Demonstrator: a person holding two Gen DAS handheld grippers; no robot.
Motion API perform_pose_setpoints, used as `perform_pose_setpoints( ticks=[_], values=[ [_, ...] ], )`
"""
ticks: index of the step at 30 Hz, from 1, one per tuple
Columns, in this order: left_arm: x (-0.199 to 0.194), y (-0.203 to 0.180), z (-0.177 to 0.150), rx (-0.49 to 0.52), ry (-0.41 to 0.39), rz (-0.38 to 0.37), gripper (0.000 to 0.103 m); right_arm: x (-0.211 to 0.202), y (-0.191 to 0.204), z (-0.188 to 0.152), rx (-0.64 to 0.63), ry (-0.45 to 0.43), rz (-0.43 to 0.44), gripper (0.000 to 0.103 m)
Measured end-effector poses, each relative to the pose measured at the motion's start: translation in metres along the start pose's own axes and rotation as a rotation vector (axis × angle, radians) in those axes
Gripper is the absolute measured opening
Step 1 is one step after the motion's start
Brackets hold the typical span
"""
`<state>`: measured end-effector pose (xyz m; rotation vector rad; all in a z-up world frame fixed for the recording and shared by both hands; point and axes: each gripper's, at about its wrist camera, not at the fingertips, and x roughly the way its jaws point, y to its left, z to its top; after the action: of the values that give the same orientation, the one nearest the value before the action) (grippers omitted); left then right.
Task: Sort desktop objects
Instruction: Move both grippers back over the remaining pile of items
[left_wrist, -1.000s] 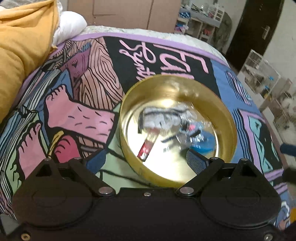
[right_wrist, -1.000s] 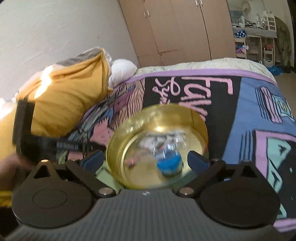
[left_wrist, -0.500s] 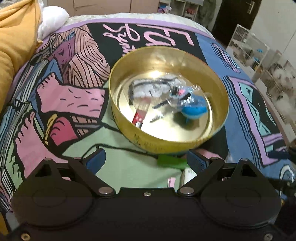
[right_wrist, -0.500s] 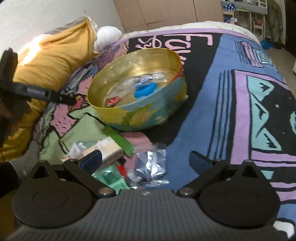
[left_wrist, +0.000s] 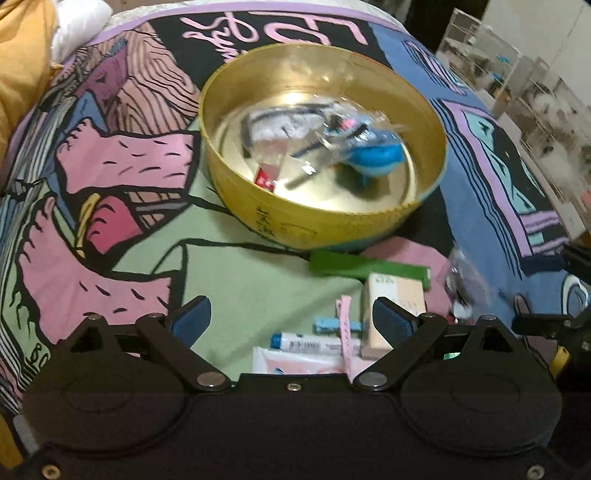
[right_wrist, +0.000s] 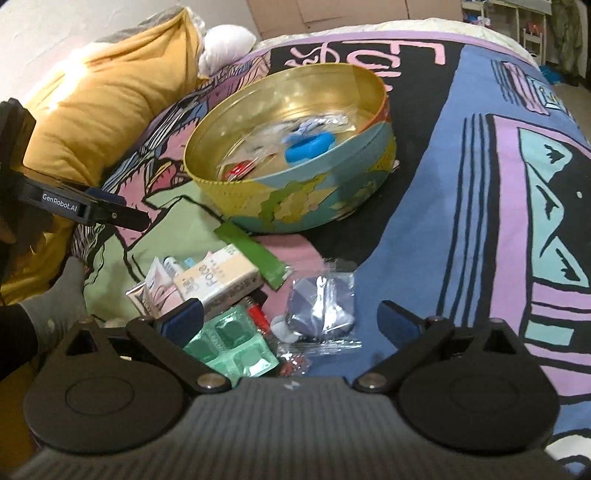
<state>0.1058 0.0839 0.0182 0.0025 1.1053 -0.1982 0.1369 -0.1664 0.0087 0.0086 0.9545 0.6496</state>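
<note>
I am working in the middle of the sorting: the round tin (left_wrist: 325, 221) is already holding some things, a blue round object (left_wrist: 376, 158), a small red packet (left_wrist: 264, 177) and some clear wrappers, while a heap of small items is lying on the printed bedspread (right_wrist: 480, 184) just in front of the tin.

I am keeping both tongs wide and empty. The left gripper (left_wrist: 291, 319) is hovering over the near part of the heap, where I am seeing a white tube with a blue cap (left_wrist: 314, 341), a pink clip (left_wrist: 343, 325) and a cream box (left_wrist: 391, 306) touching its right finger side. The right gripper (right_wrist: 291, 321) is hanging over a clear bag with a grey-blue thing inside (right_wrist: 319, 306), with a green blister pack (right_wrist: 232, 343) and a red lighter (right_wrist: 256, 315) just beside it. A green flat strip (right_wrist: 255, 254) is lying between the heap and the tin wall.

In my judgement the step in hand is choosing the next piece. The clear bag is sitting between the right fingers, so I am thinking to lower there, close gently, and carry it over the rim. The wrapper looks slippery and the items are overlapping, so I should grip only one.
</note>
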Motion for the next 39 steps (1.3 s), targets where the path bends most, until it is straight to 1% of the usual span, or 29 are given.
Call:
perform_pose_setpoints(
  ticks=[5, 8, 11, 14, 17, 19, 20, 22, 24, 26, 27, 31, 32, 34, 36, 39],
  values=[
    [0.005, -0.011, -0.006, 0.049, 0.026, -0.021, 0.095, 0.004, 0.002, -0.001, 0.0, 0.02, 0.008, 0.103],
    [0.006, -0.011, -0.007, 0.044, 0.031, -0.025, 0.097, 0.004, 0.003, -0.002, 0.001, 0.024, 0.014, 0.103],
    [0.003, 0.0, -0.005, -0.011, 0.014, -0.025, 0.097, 0.005, 0.003, -0.002, -0.003, 0.029, 0.015, 0.103],
    [0.0, 0.022, -0.004, -0.127, -0.007, -0.03, 0.098, 0.004, 0.006, -0.003, -0.016, 0.033, 0.02, 0.103],
    [0.003, 0.037, -0.005, -0.194, 0.009, -0.037, 0.098, 0.007, 0.008, -0.003, -0.031, 0.053, 0.034, 0.103],
    [0.008, 0.039, -0.007, -0.208, 0.04, -0.069, 0.098, 0.01, 0.01, -0.004, -0.039, 0.069, 0.034, 0.103],
    [0.012, 0.037, -0.008, -0.199, 0.063, -0.089, 0.098, 0.011, 0.01, -0.004, -0.04, 0.074, 0.038, 0.103],
    [0.017, 0.027, -0.011, -0.139, 0.105, -0.126, 0.098, 0.011, 0.011, -0.005, -0.042, 0.075, 0.048, 0.103],
    [0.021, 0.012, -0.017, -0.031, 0.138, -0.159, 0.098, 0.009, 0.013, -0.005, -0.052, 0.065, 0.069, 0.103],
    [0.025, 0.001, -0.023, 0.033, 0.174, -0.161, 0.098, 0.007, 0.015, -0.005, -0.059, 0.058, 0.091, 0.103],
    [0.028, 0.0, -0.026, 0.036, 0.196, -0.156, 0.098, 0.007, 0.016, -0.005, -0.058, 0.058, 0.099, 0.103],
    [0.036, 0.003, -0.035, 0.017, 0.254, -0.15, 0.097, 0.009, 0.019, -0.005, -0.064, 0.071, 0.087, 0.103],
    [0.038, 0.007, -0.038, -0.004, 0.268, -0.157, 0.097, 0.01, 0.018, -0.005, -0.058, 0.077, 0.088, 0.103],
    [0.042, 0.019, -0.043, -0.075, 0.292, -0.178, 0.097, 0.013, 0.015, -0.005, -0.04, 0.093, 0.084, 0.103],
    [0.049, 0.028, -0.048, -0.146, 0.326, -0.191, 0.097, 0.015, 0.012, -0.006, -0.017, 0.104, 0.063, 0.103],
    [0.057, 0.029, -0.053, -0.189, 0.346, -0.216, 0.097, 0.02, 0.005, -0.004, 0.017, 0.107, 0.033, 0.103]
  ],
)
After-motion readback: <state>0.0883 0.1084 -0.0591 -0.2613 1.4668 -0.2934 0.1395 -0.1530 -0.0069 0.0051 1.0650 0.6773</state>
